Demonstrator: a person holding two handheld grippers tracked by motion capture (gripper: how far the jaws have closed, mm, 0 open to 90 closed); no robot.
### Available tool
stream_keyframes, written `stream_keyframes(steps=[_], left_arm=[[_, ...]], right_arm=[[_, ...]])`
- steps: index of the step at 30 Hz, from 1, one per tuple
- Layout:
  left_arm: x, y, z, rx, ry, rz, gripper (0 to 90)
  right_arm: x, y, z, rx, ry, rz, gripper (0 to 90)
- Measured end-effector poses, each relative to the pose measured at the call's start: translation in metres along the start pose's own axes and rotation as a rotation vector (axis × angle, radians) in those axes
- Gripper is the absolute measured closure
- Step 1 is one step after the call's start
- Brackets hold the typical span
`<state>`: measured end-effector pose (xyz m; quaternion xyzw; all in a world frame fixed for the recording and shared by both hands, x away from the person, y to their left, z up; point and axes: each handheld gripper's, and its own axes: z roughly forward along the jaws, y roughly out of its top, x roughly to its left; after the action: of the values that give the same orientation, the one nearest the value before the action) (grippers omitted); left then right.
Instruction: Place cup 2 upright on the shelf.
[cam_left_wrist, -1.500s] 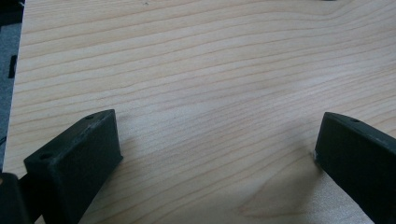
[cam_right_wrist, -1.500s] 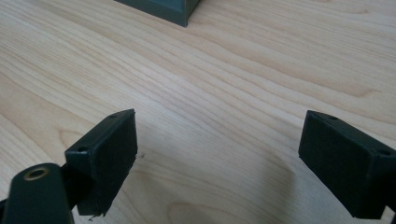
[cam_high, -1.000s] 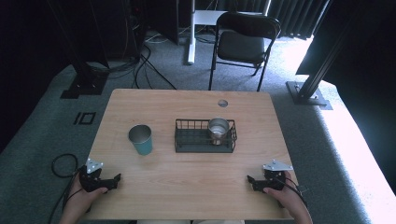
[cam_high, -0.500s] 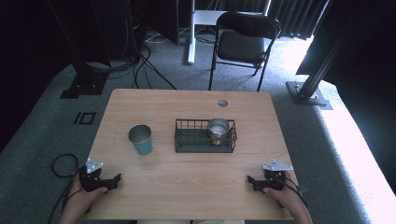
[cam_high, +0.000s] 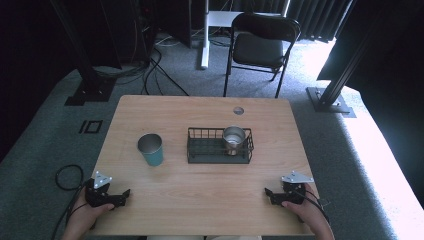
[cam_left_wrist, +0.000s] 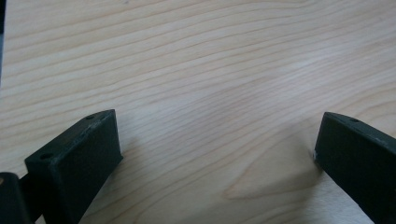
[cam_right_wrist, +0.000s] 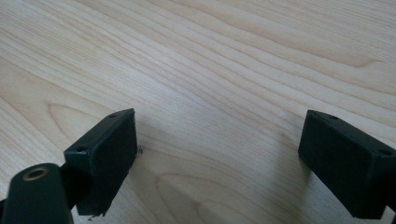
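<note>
**Both grippers wide open on the near table edge**

The left gripper and right gripper hold nothing, jaws spread. Beyond the left one stands a teal cup, upright, metal-lined. Farther right, a steel cup sits inside a black wire basket.

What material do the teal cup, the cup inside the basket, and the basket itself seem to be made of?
Teal cup: probably metal, with a teal coated outside and a dull silver inside. Cup in the basket: likely bare steel, grey and shiny all over. Basket: thin black wire, seemingly painted or coated metal, since the table shows through its grid. The table looks like light wood or wood laminate with visible grain.
</note>
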<state>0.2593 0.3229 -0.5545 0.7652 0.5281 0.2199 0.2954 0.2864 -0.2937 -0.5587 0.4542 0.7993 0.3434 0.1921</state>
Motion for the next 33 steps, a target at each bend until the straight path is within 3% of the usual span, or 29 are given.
stream_keyframes(steps=[4, 10, 16, 26, 33], left_arm=[[-0.004, 0.003, -0.001, -0.017, -0.008, 0.001, 1.1], [-0.014, 0.012, 0.002, -0.039, -0.039, 0.04, 1.2], [-0.019, 0.018, 0.006, -0.055, -0.054, 0.054, 1.1], [-0.027, 0.036, 0.004, -0.139, -0.09, 0.075, 1.1], [-0.029, 0.044, 0.007, -0.177, -0.101, 0.058, 1.2]], right_arm=[[0.0, 0.0, 0.0, 0.0, 0.0, 0.001, 11.1], [0.0, 0.0, 0.0, 0.0, 0.0, 0.0, 11.1], [0.0, 0.0, 0.0, 0.0, 0.0, 0.0, 11.2], [0.0, 0.0, 0.0, 0.0, 0.001, 0.0, 11.1], [0.0, 0.0, 0.0, 0.0, 0.001, 0.0, 11.2]])
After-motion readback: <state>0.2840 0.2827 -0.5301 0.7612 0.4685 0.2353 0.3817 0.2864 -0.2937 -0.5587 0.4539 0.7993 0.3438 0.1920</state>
